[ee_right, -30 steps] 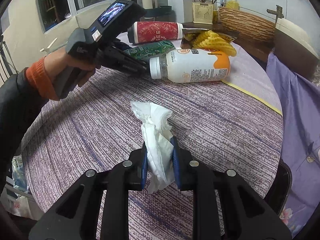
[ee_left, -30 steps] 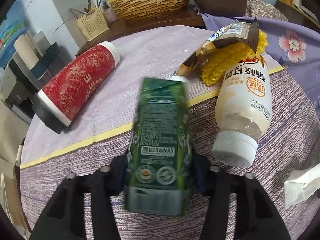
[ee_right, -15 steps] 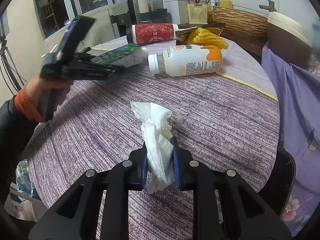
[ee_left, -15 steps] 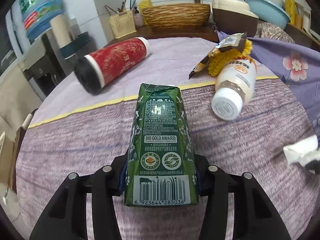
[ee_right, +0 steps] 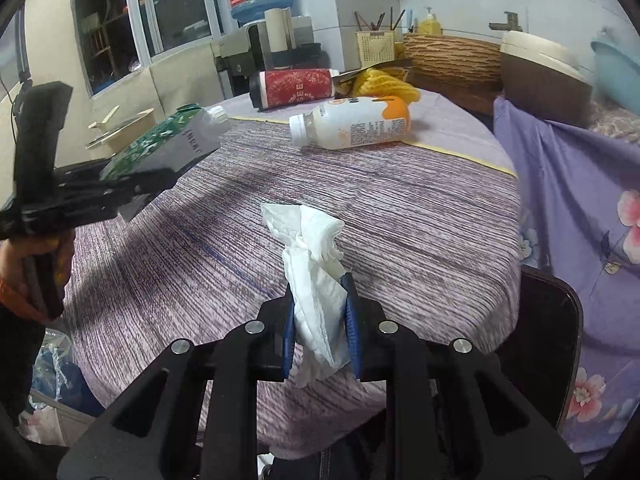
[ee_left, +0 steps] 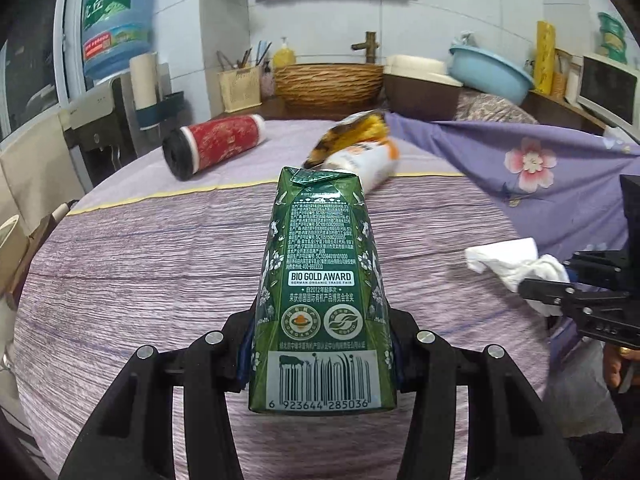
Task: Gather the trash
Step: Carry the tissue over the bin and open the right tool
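Kitchen clutter rings a round tabletop (ee_left: 152, 264) under a purple striped cloth. Above it, the left tool (ee_left: 320, 354) pinches a green milk carton (ee_left: 320, 280) low on its sides, near the barcode end, so most of the carton sticks out ahead unsupported; a sharp swing could twist it loose. The right tool (ee_right: 320, 332) is pressed onto a crumpled white tissue (ee_right: 314, 280), with a loose tail hanging below the pads, which could snag or tear. Further out, a white drink bottle (ee_right: 352, 126), a yellow foam net (ee_right: 384, 82) and a red cup (ee_right: 296, 88) lie uncollected; both round items could probably roll if bumped.
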The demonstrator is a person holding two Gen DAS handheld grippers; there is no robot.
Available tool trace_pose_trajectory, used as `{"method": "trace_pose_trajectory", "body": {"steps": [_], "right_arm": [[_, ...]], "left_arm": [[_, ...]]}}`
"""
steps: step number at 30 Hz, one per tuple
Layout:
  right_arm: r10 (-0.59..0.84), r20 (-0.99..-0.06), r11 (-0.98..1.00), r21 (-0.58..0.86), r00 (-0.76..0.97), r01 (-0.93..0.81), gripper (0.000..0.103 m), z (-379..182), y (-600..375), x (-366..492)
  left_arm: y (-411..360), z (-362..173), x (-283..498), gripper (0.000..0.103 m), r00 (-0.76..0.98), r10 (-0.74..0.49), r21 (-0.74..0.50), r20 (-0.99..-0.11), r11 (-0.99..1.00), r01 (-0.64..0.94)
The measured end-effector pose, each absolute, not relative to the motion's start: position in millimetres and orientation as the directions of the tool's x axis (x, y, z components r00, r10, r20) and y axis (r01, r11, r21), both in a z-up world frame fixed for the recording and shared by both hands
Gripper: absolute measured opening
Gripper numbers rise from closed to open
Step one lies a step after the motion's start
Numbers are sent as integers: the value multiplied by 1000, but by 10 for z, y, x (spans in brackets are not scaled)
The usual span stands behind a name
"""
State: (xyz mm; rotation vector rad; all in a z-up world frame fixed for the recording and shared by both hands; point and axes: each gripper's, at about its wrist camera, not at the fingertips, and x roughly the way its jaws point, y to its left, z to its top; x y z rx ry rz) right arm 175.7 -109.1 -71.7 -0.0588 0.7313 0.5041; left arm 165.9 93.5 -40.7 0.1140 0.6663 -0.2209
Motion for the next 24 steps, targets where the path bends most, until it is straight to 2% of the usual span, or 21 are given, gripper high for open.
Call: {"method": "trace_pose_trajectory", "body": {"steps": [6, 13, 24], "right_arm": [[381, -634, 916, 157, 673, -370, 22, -760, -1518, 1567], [272, -625, 962, 179, 732, -205, 22, -861, -2220, 1404], [131, -731, 980, 195, 670, 22, 22, -1594, -3077, 1635]], "left_arm": [[397, -388, 1419, 49, 775, -241, 30, -584, 948, 317], [-268, -434, 1428, 49, 735, -367, -14, -570, 899, 437], [-1182, -659, 1464, 49, 641, -486, -30, -595, 810, 586]]}}
